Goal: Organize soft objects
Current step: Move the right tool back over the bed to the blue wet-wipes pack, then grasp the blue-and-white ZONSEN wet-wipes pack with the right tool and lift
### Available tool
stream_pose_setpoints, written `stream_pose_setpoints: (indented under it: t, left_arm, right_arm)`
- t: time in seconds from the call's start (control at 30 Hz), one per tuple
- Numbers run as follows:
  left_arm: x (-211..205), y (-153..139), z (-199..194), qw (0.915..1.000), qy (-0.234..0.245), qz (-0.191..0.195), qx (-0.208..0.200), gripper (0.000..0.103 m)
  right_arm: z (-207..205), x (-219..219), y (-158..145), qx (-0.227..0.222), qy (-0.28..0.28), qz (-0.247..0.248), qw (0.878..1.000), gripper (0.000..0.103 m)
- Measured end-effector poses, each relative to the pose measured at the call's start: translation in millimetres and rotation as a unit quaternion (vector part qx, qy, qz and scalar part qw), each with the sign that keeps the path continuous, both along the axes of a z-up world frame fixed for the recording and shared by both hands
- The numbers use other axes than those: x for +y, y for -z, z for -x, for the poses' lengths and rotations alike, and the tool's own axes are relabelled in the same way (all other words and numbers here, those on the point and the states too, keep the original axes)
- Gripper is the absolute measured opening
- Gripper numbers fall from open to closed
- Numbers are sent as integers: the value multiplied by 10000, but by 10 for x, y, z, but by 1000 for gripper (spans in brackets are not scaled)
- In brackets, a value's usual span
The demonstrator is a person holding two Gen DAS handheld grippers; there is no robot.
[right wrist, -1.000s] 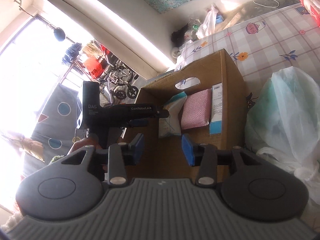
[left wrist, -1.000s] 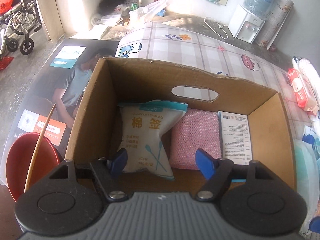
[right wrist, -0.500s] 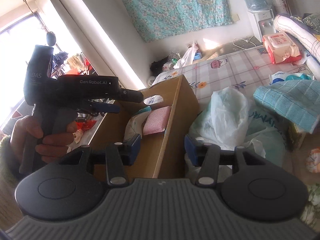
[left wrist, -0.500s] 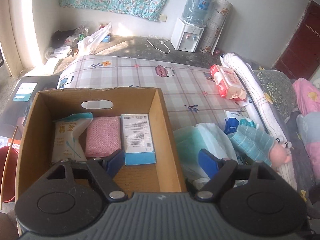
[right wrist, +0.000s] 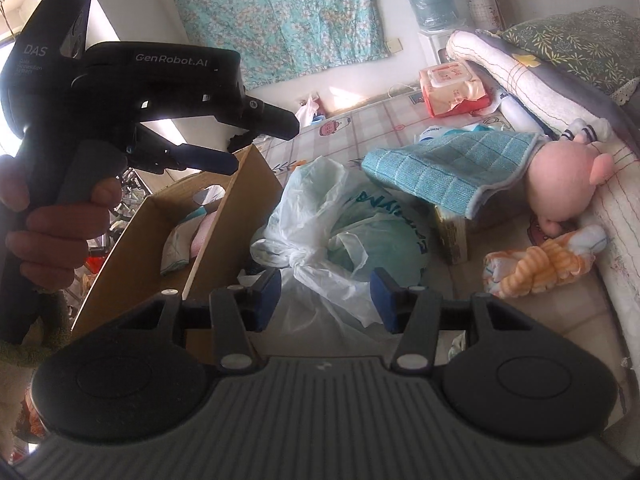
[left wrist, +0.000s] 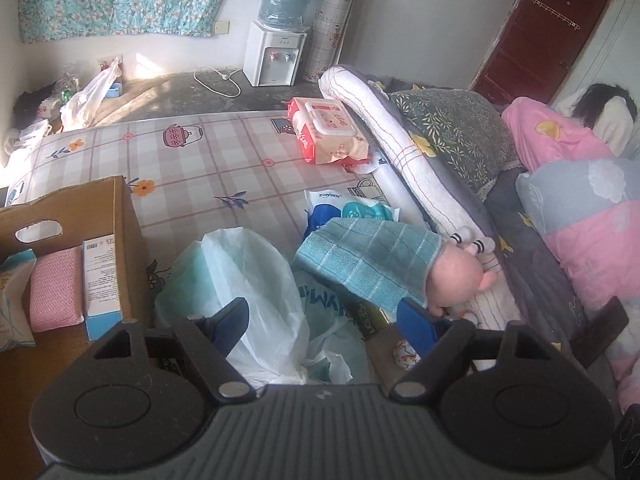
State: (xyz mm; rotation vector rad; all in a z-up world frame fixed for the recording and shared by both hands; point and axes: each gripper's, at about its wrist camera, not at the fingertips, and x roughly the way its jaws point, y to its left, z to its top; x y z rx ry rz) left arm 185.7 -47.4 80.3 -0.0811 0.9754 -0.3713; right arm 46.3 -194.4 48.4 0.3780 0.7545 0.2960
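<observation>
The cardboard box (left wrist: 124, 248) holds a cotton swab bag (left wrist: 12, 300), a pink sponge (left wrist: 54, 288) and a white-blue carton (left wrist: 100, 280). To its right lie a knotted plastic bag (left wrist: 240, 272), a teal cloth (left wrist: 368, 256) draped over a pink plush (left wrist: 452, 280), and an orange striped soft toy (right wrist: 548, 264). My left gripper (left wrist: 322, 320) hovers open over the plastic bag, gripping nothing. My right gripper (right wrist: 326, 298) is open above the bag's knot (right wrist: 298, 262), its pads apart from it. A hand (right wrist: 52, 232) holds the left gripper (right wrist: 266, 146) above the box (right wrist: 232, 216).
A red wet-wipes pack (left wrist: 328, 128) and a blue pouch (left wrist: 344, 212) lie on the checked mat (left wrist: 192, 168). A rolled white blanket (left wrist: 400, 160), pillows and pink bedding border the right side. A water dispenser (left wrist: 276, 52) stands by the far wall.
Both views have swung right, from the inside of the box to the pile of bag, cloth and toys. The left gripper has come up out of the box. The right jaws stand a little wider.
</observation>
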Motion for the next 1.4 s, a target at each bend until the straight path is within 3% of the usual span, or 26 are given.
stream_pose_setpoints:
  t: [0.17,0.3,0.53,0.63,0.7,0.83,0.97,1.13,1.27,1.4]
  left_arm:
    - [-264,39,-190,9999,81,-118,-83,81]
    - [-434,67,-490,9998,53,-148,-126,77]
    - [-576,329,-1181,9996,62,-286,61,64]
    - [-540,571,-1509,9986,-9,-310,437,57]
    - [-513,729,-1694,9969,-69,-243,743,52]
    - [-478,1065,-2036,9908,-135,12,1347,52]
    - [-503,1266,-2234,9867,-150,122,1617,52]
    - [-536,1439,-2368,9832,-93,227,1809,52]
    - [-519,1506,-2423,9815,-86,391,1872,52]
    - [-513,1561,-2450,9802,-95,443,1930,52]
  right_arm:
    - [-51,-224,39,7,152,169,9997,49]
    - [-211,-422,-110,-138,219,402,9989,49]
    - [-1040,-983,-459,-189,357,435,9982,49]
    - [-1648,-1217,-470,265,341,248,9988,49]
    - [-2130,-1349,-341,837,347,-11,9959,49]
    - [-2877,-1408,107,1881,498,-182,9807,49]
    - [-3341,-1344,622,2724,646,-110,9600,49]
    - [-3619,-1263,949,3115,648,-123,9480,54]
    - [-3700,-1260,927,3129,752,-243,9465,53]
    - [-3647,-1289,880,3079,897,-57,9472,55]
